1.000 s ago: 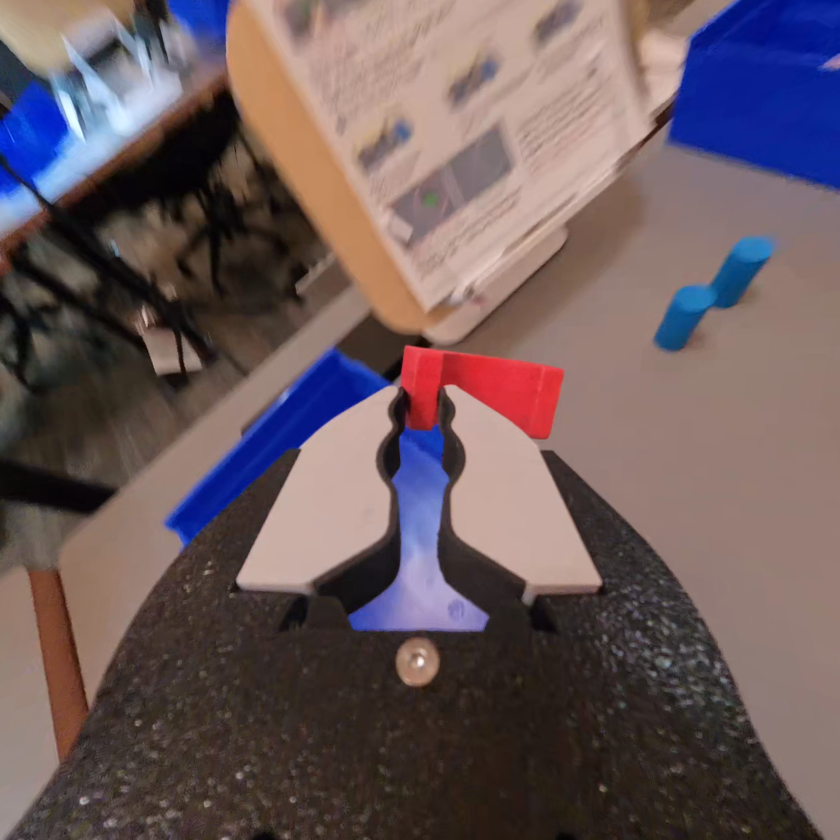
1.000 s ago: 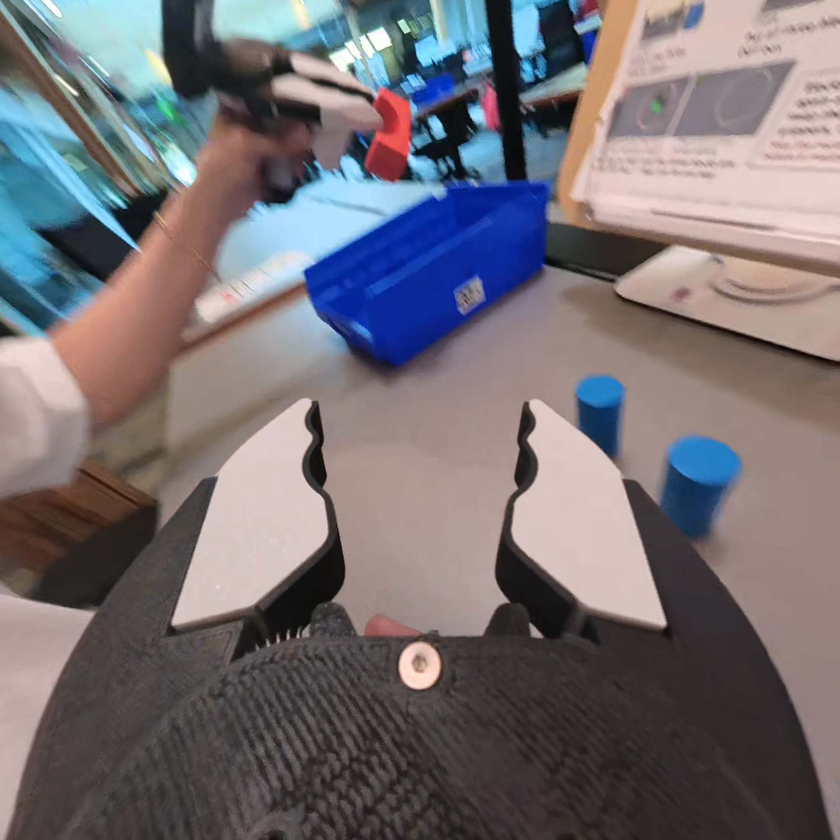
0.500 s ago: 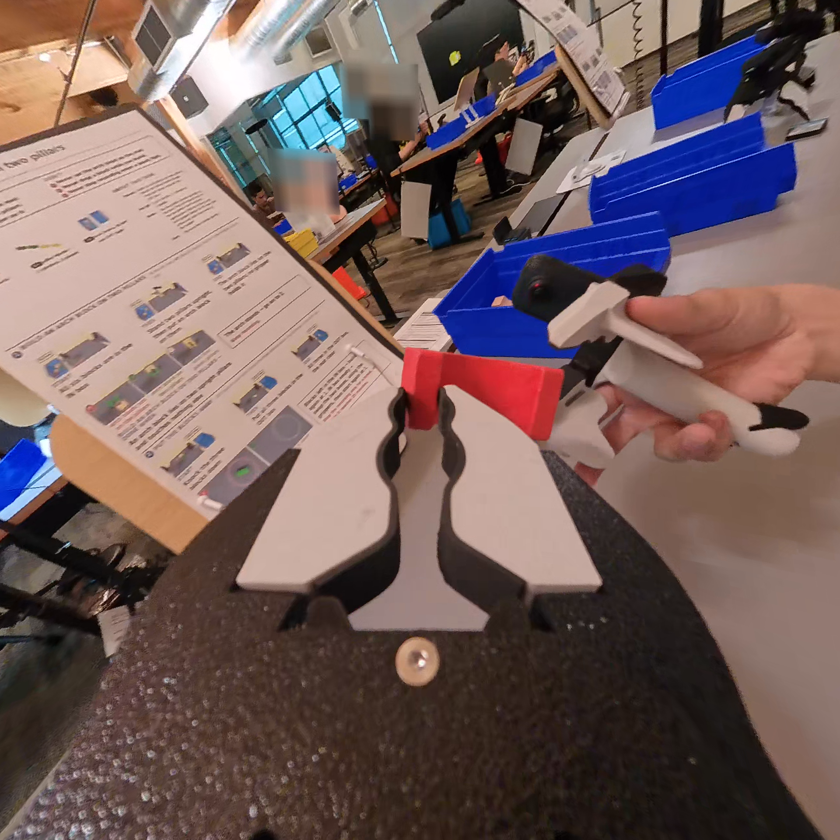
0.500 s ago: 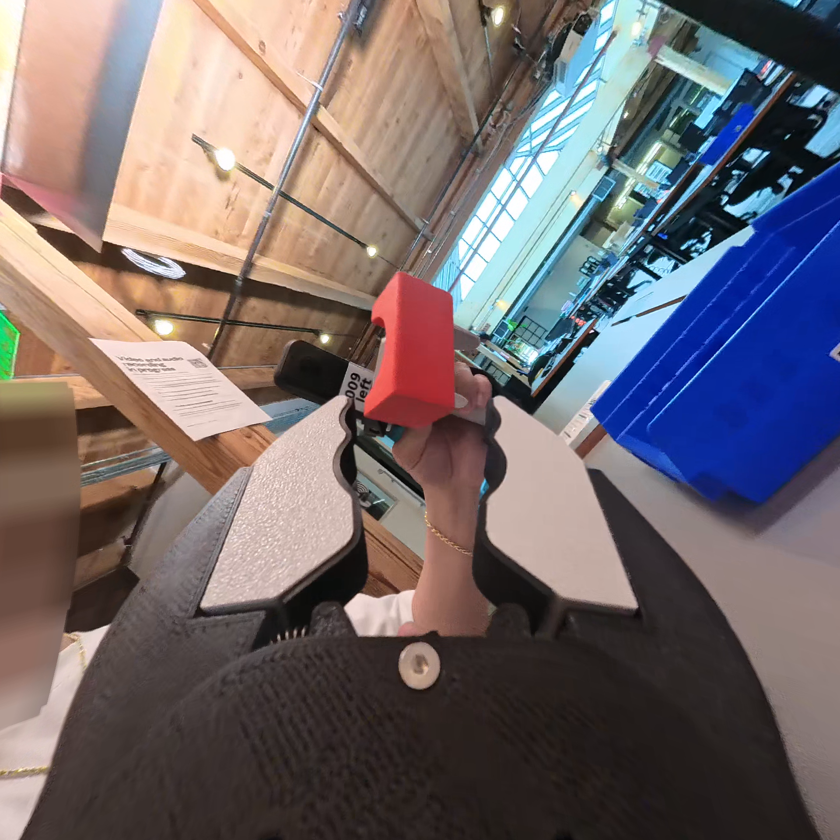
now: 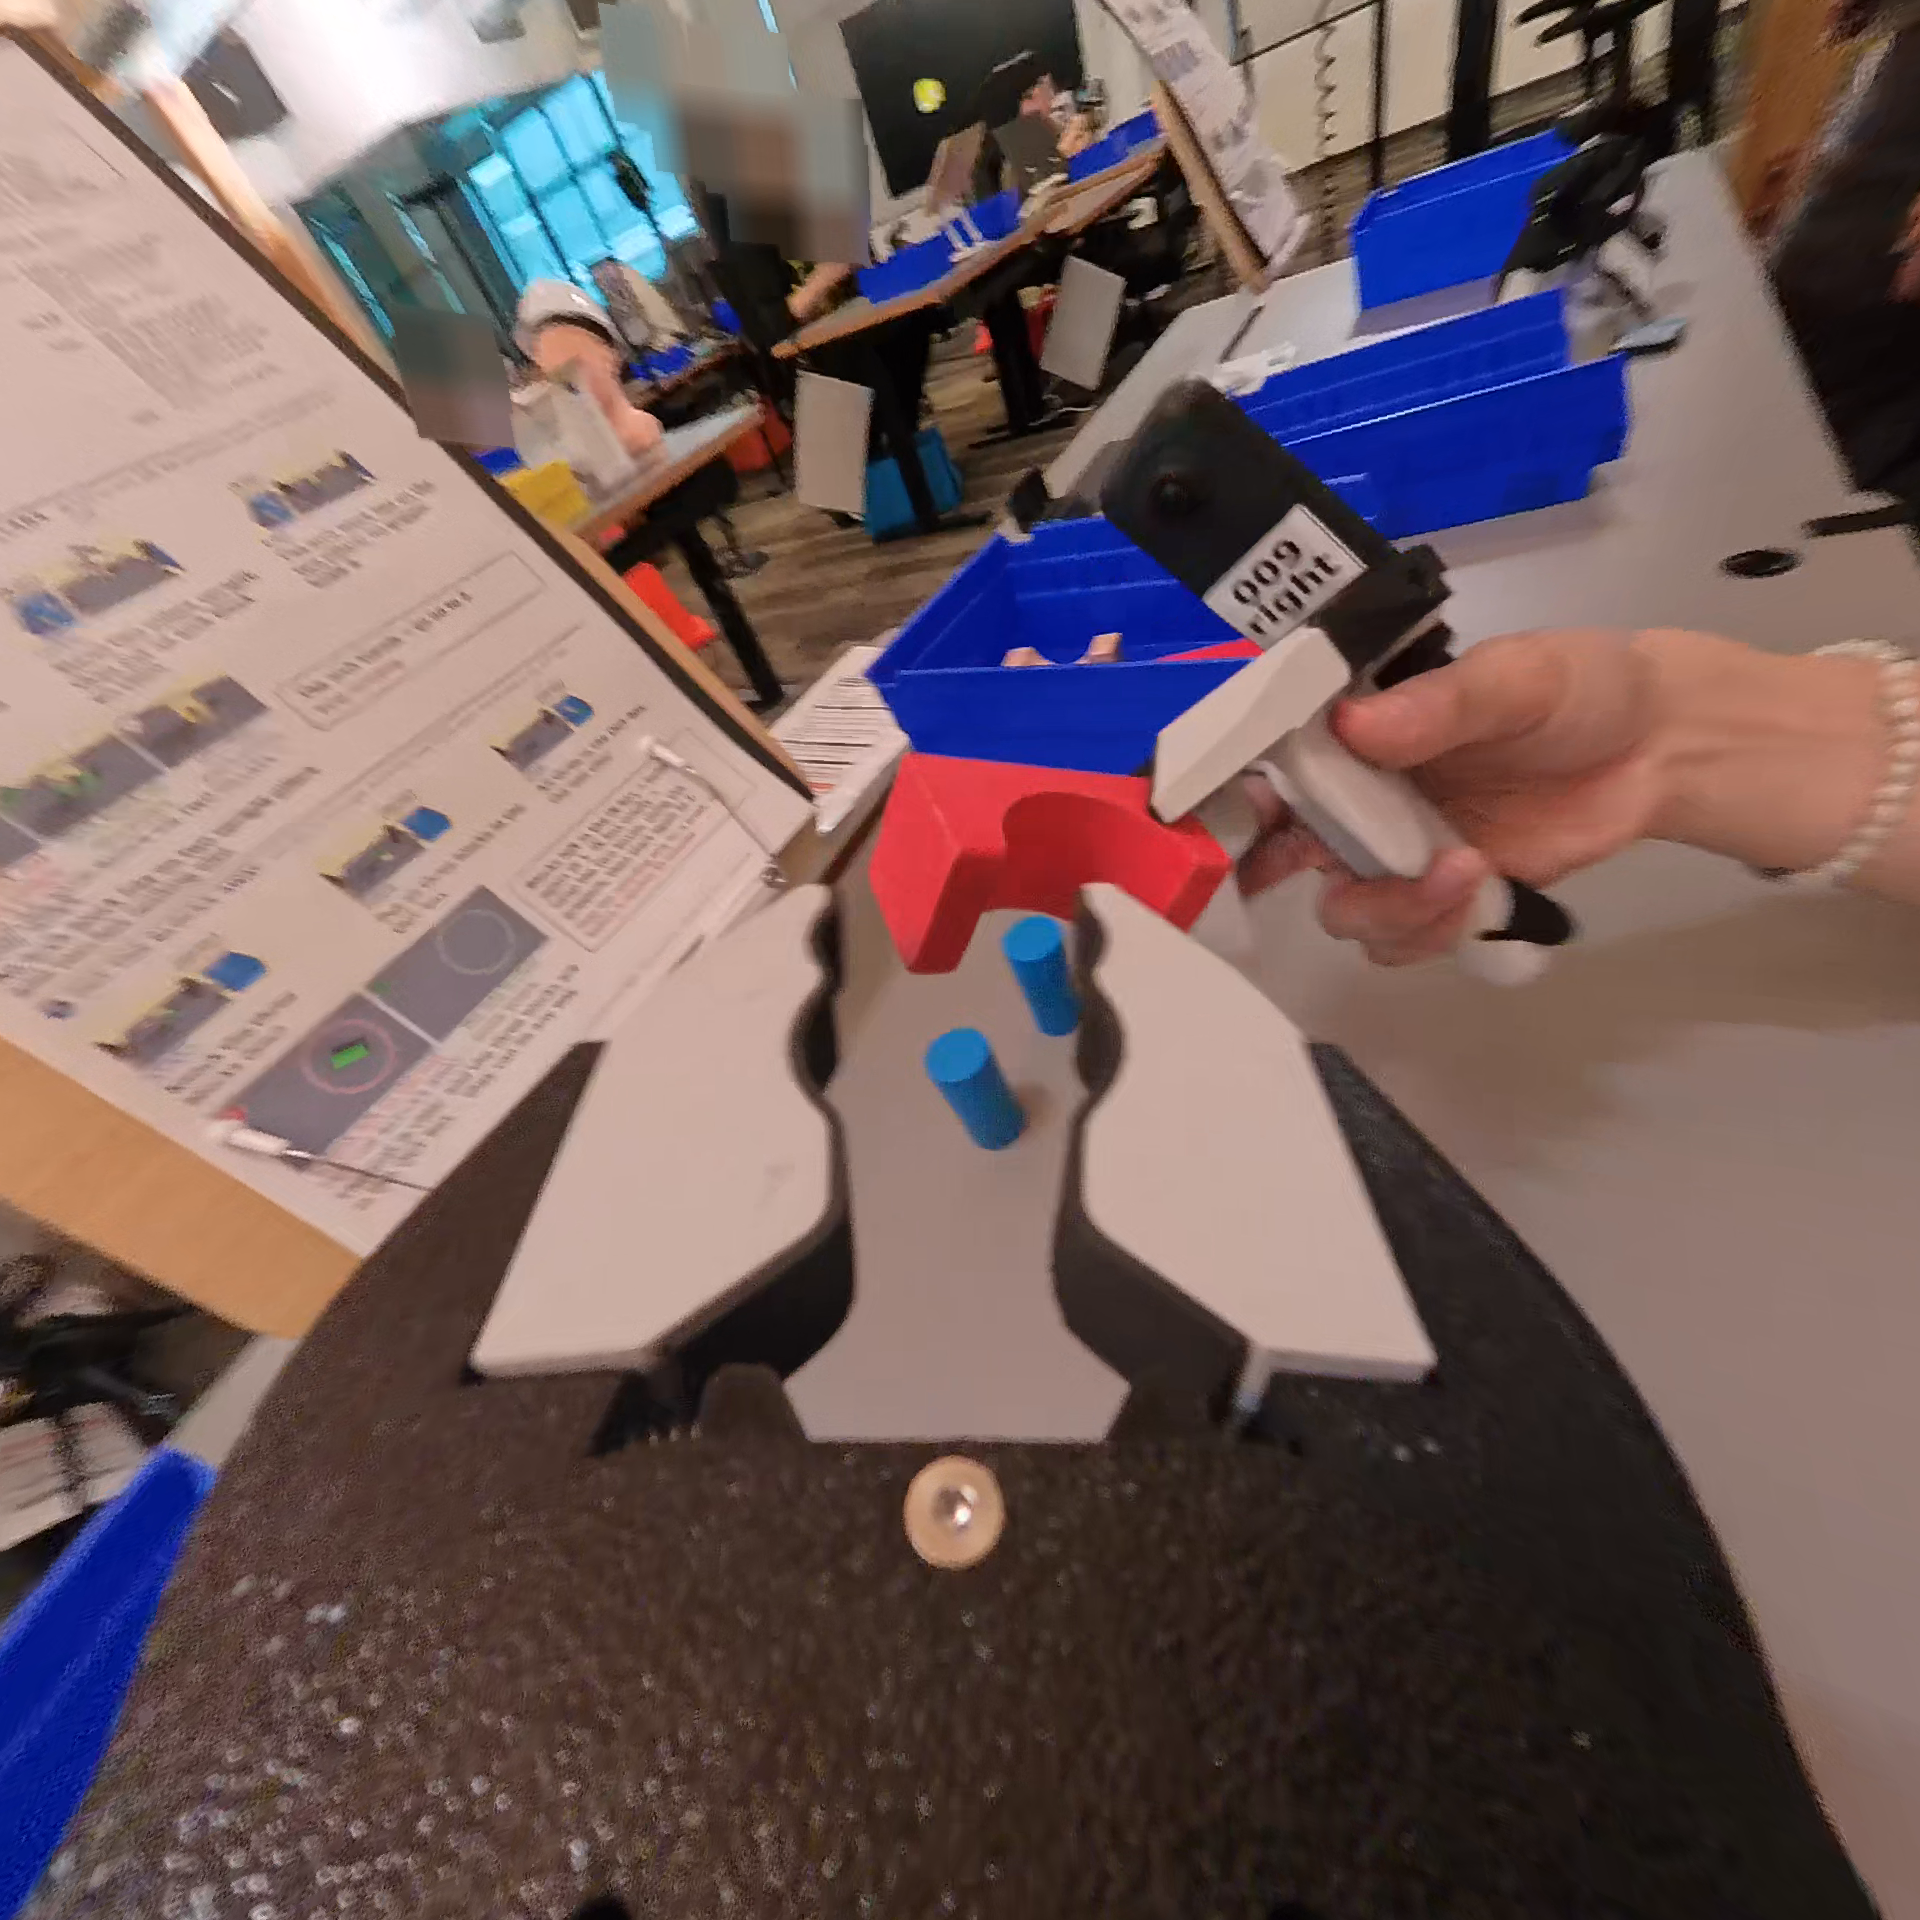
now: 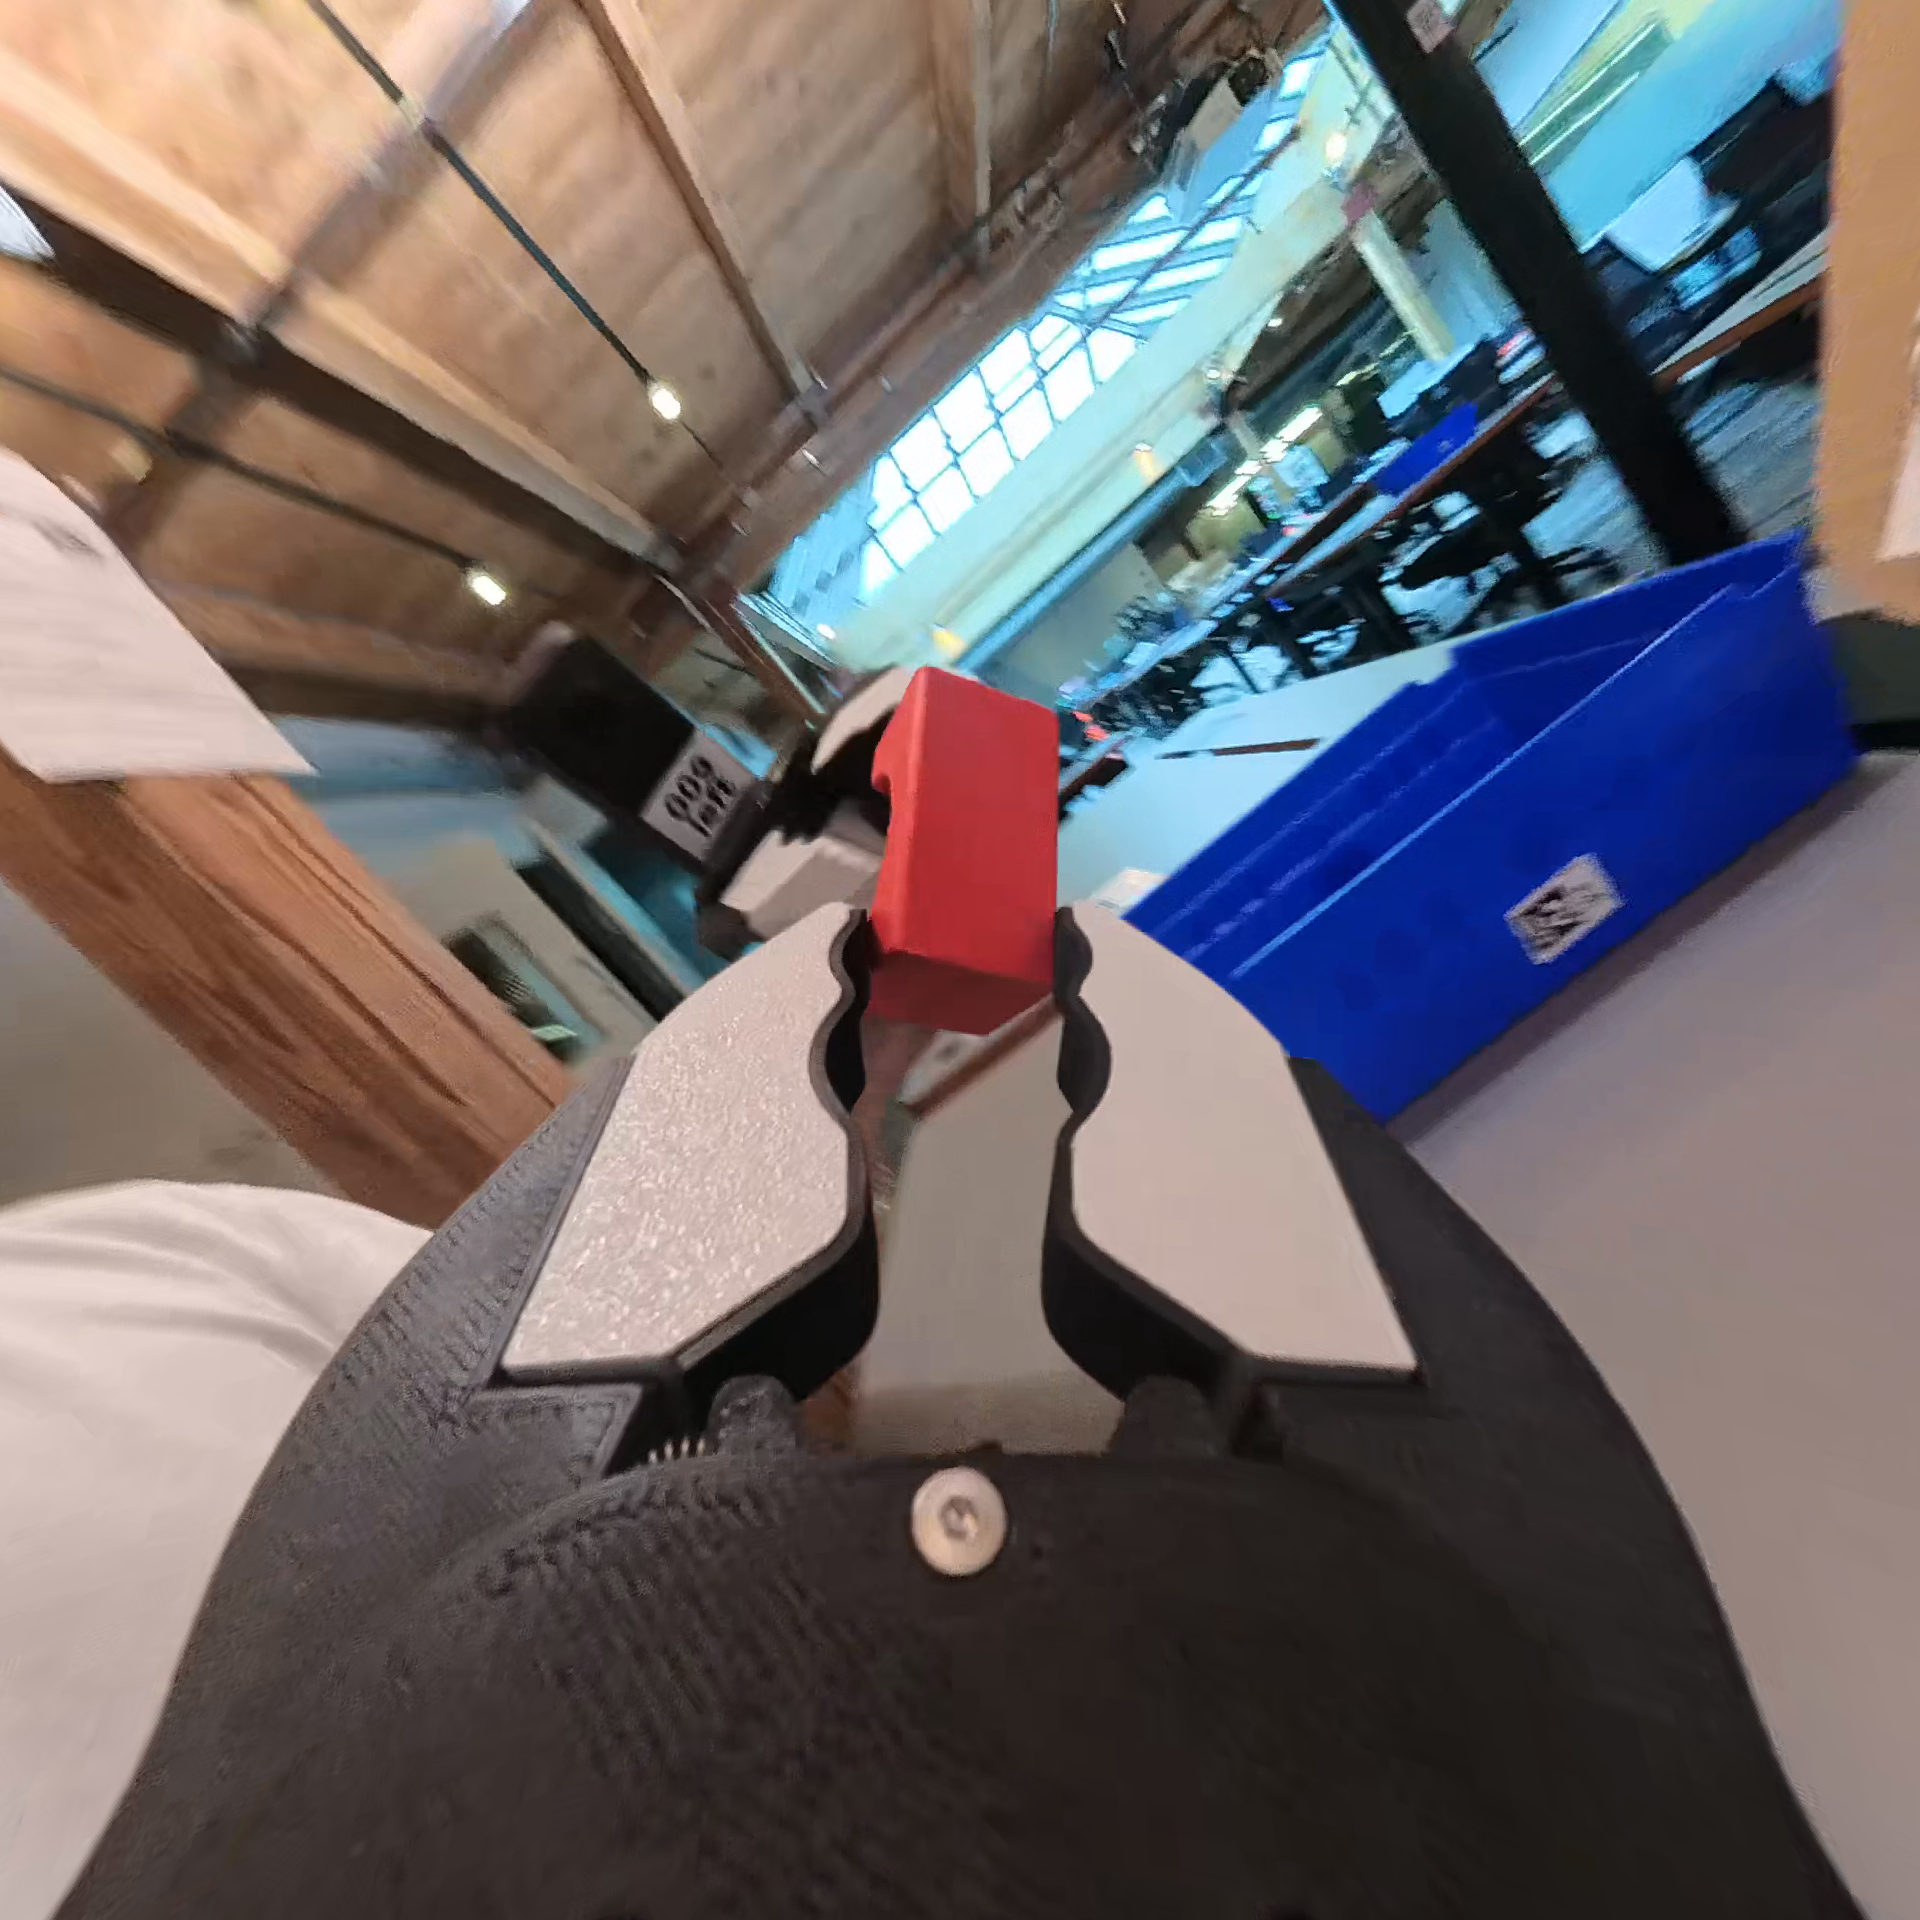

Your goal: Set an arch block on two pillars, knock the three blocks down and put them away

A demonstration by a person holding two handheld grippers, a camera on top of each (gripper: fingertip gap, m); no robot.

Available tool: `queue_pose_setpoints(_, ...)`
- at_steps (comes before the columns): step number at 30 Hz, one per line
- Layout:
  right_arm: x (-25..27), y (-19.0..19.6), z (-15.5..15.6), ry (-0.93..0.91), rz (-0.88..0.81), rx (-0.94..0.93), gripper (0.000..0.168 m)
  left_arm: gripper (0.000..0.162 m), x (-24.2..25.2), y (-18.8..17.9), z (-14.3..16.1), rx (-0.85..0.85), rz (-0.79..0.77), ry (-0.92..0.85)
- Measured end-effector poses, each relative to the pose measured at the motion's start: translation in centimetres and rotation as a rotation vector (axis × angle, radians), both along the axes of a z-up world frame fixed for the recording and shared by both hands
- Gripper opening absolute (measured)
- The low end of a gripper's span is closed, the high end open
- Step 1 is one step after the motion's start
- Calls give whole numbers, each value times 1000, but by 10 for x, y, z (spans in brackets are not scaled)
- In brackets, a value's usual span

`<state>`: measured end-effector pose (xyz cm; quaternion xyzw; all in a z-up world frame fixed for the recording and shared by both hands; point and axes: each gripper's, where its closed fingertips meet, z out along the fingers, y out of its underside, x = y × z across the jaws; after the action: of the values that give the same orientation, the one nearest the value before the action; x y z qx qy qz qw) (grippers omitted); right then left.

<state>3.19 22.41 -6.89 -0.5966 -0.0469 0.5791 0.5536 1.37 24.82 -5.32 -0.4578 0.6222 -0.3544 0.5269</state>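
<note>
the red block (image 6: 961, 847) is clamped between the fingertips of the right gripper (image 6: 956, 951). the left gripper (image 5: 956, 935) is held apart and empty just short of the block, with two blue cylinders (image 5: 975, 1086) seen below, between its fingers, on the grey table (image 5: 1558, 1143).

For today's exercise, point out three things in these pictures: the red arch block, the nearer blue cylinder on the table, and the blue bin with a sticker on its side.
red arch block (image 5: 966, 831): left wrist view, flat face left of the arch cut-out.
nearer blue cylinder (image 5: 975, 1086): left wrist view, its side.
blue bin (image 6: 1475, 914): right wrist view, long outer wall left of the sticker.
</note>
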Motion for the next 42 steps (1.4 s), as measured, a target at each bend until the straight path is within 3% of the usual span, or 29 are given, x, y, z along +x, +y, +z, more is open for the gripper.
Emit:
queue_pose_setpoints(1,2,-3,0,-75,-16,33,35,59,-1,-3,-1,-46,-23,22)
queue_pose_setpoints(2,4,-5,0,-159,-32,68,35,67,-2,-4,-4,-94,-39,63)
queue_pose_setpoints(9,18,-22,-12,-898,-185,378,35,62,-9,-19,-27,-274,-189,398)
queue_pose_setpoints(15,20,-35,-19,-1114,-89,426,35,66,6,-27,-47,-140,-254,527)
queue_pose_setpoints(20,58,-16,-38,-1311,-33,351,35,65,20,-27,-56,-183,-240,493)
queue_pose_setpoints(24,94,7,-58,-1391,30,357,35,60,23,-30,-66,-282,-239,436)
queue_pose_setpoints(34,119,46,-115,-1319,147,328,35,58,13,-42,-80,-383,-219,373)
queue_pose_setpoints(42,124,53,-128,-1294,143,339,35,58,8,-47,-95,-440,-212,357)
